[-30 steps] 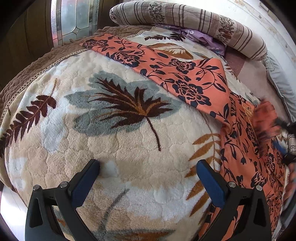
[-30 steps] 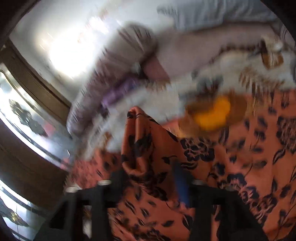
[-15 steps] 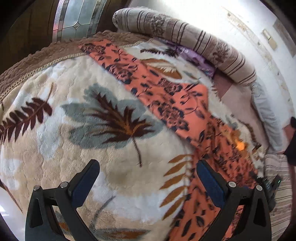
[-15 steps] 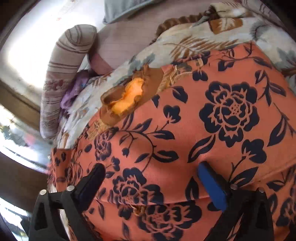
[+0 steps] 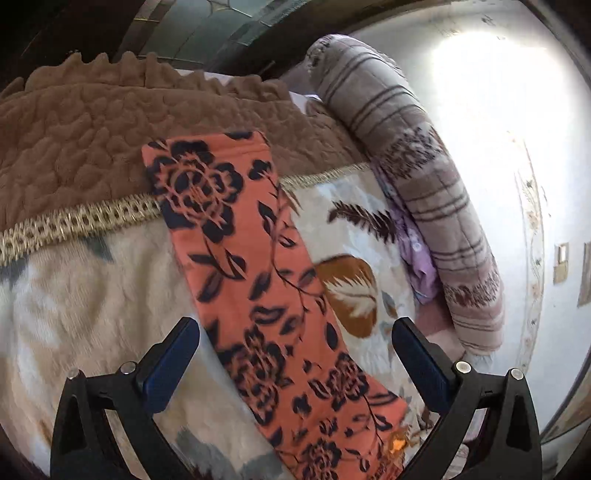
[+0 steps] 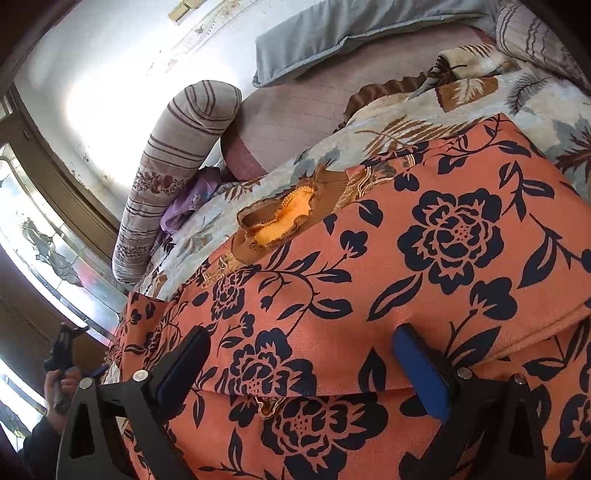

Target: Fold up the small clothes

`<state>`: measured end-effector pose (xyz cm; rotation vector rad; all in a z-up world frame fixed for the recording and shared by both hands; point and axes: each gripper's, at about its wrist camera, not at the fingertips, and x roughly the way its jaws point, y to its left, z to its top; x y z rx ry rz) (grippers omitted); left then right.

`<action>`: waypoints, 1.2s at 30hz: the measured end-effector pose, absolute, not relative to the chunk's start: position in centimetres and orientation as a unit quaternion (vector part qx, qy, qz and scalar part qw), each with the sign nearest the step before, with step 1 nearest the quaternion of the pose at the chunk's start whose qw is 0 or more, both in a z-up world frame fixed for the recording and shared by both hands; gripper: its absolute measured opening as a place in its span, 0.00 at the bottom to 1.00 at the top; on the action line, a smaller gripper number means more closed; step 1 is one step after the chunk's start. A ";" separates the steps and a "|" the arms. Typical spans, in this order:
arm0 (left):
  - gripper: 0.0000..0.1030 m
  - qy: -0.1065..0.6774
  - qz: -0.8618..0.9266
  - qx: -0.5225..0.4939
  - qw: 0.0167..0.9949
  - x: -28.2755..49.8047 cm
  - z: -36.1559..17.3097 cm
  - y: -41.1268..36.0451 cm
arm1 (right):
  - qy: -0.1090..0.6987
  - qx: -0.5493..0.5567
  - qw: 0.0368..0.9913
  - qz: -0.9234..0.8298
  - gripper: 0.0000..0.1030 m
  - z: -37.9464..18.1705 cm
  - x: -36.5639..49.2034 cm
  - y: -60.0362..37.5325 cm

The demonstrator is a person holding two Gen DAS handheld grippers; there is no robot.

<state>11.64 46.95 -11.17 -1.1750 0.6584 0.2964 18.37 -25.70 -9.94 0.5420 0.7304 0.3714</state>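
Note:
An orange garment with dark blue flowers (image 5: 255, 280) lies flat on a leaf-patterned fleece blanket (image 5: 92, 295). In the left wrist view one long sleeve or leg of it runs away toward the brown blanket border. My left gripper (image 5: 295, 350) is open and empty just above this strip. In the right wrist view the garment's body (image 6: 424, 280) fills the frame, with a brown collar and yellow lining (image 6: 291, 214) at its far edge. My right gripper (image 6: 301, 360) is open and empty over a folded edge of the garment.
A striped rolled quilt (image 5: 436, 192) lies along the wall, with purple cloth (image 5: 417, 254) beside it. A grey-blue pillow (image 6: 351, 33) lies at the bed's far side. A window (image 6: 44, 251) stands at the left. The left hand and its gripper (image 6: 62, 362) show at the lower left of the right wrist view.
My right gripper has let go of the garment and opened over it. My left gripper has moved across the blanket until it is over the garment's long strip.

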 end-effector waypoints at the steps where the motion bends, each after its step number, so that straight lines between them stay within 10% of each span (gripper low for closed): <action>1: 1.00 0.296 0.144 -0.543 0.773 11.8 -11.5 47.6 | 0.350 0.260 0.882 0.179 0.98 -10.0 18.4 -25.6; 5: 0.97 0.291 0.158 -0.534 0.778 12.8 -12.3 49.0 | 0.349 0.259 0.883 0.179 0.98 -10.3 18.2 -25.6; 7: 0.61 0.313 0.180 -0.503 0.785 13.8 -12.1 49.0 | 0.350 0.257 0.883 0.177 0.98 -10.2 18.1 -25.5; 8: 0.07 0.335 0.185 -0.496 0.780 14.4 -12.5 49.4 | 0.350 0.256 0.884 0.176 0.98 -10.2 18.2 -25.5; 9: 0.05 0.352 0.187 -0.497 0.771 14.8 -13.0 49.6 | 0.350 0.255 0.884 0.176 0.98 -10.1 18.1 -25.5; 15: 0.05 0.344 0.196 -0.333 0.856 15.4 -5.2 43.6 | 0.351 0.254 0.884 0.175 0.98 -10.0 18.0 -25.5; 24: 0.05 0.256 -0.069 -0.151 0.952 16.0 12.0 13.4 | 0.369 0.277 0.868 0.182 0.98 -9.3 18.6 -25.6; 31: 0.11 0.342 -0.225 -0.095 0.907 18.8 6.3 -6.6 | 0.323 0.359 0.864 0.144 0.98 -6.0 13.1 -34.2; 33: 0.50 0.409 -0.213 -0.059 0.885 18.5 1.7 -8.9 | 0.327 0.368 0.861 0.127 0.98 -5.9 11.9 -37.0; 36: 0.54 0.457 -0.156 -0.031 0.875 17.1 -3.6 -7.0 | 0.334 0.382 0.855 0.106 0.98 -6.1 11.1 -40.2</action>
